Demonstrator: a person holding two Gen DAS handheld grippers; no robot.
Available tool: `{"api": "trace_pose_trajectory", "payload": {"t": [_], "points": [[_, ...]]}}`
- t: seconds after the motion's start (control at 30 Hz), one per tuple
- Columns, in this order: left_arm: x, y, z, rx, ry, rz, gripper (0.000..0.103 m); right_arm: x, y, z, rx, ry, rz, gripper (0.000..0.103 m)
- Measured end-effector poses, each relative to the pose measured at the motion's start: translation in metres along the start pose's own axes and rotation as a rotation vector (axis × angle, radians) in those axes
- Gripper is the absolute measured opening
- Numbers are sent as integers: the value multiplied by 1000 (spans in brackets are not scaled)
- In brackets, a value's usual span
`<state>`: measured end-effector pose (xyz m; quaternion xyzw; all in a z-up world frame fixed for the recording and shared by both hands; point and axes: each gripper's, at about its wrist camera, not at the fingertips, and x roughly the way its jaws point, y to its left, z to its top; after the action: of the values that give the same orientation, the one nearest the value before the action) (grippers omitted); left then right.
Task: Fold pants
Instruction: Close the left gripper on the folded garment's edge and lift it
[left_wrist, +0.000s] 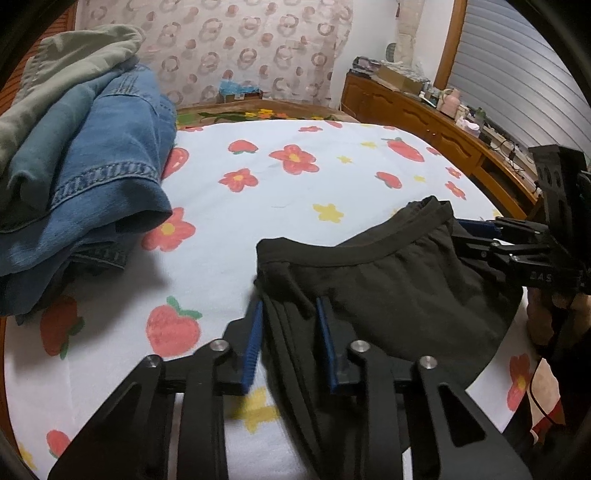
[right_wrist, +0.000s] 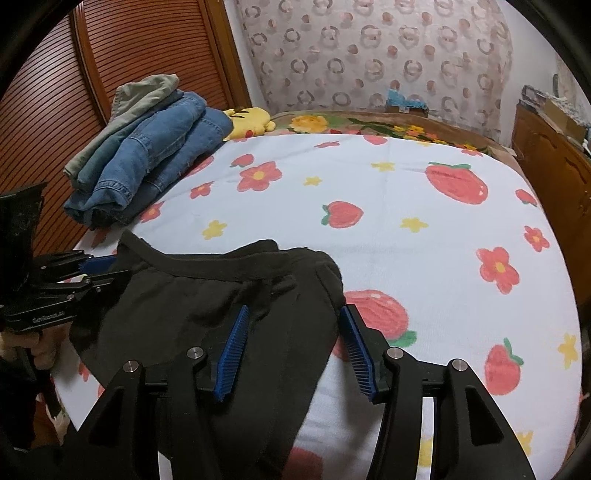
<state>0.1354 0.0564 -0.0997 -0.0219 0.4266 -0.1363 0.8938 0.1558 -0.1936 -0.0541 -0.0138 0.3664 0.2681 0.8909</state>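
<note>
Straddling the black pants (left_wrist: 388, 288) at the bed's (left_wrist: 295, 206) near edge, the left gripper (left_wrist: 291, 339) and right gripper (right_wrist: 295, 343) stand open, gripping nothing; closing on only 1 layer risks an uneven fold.

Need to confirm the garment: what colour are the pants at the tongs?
Black pants, clearest in the right wrist view.
</note>
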Motion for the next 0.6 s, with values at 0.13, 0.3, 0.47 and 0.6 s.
{"api": "trace_pose_trajectory", "payload": {"t": [0.13,0.3,0.47,0.6], "points": [[0,-4,1,16,4,-12,17,2,0,0,1,10,47,23],[-11,-6,-1,9,-35,-19,13,-8,0,0,-8,-27,74,14],[-38,-14,-1,4,-105,-37,13,-35,11,1,-42,-108,95,13],[-66,-19,5,9,-170,-42,12,-61,22,5,-85,-158,87,13]]}}
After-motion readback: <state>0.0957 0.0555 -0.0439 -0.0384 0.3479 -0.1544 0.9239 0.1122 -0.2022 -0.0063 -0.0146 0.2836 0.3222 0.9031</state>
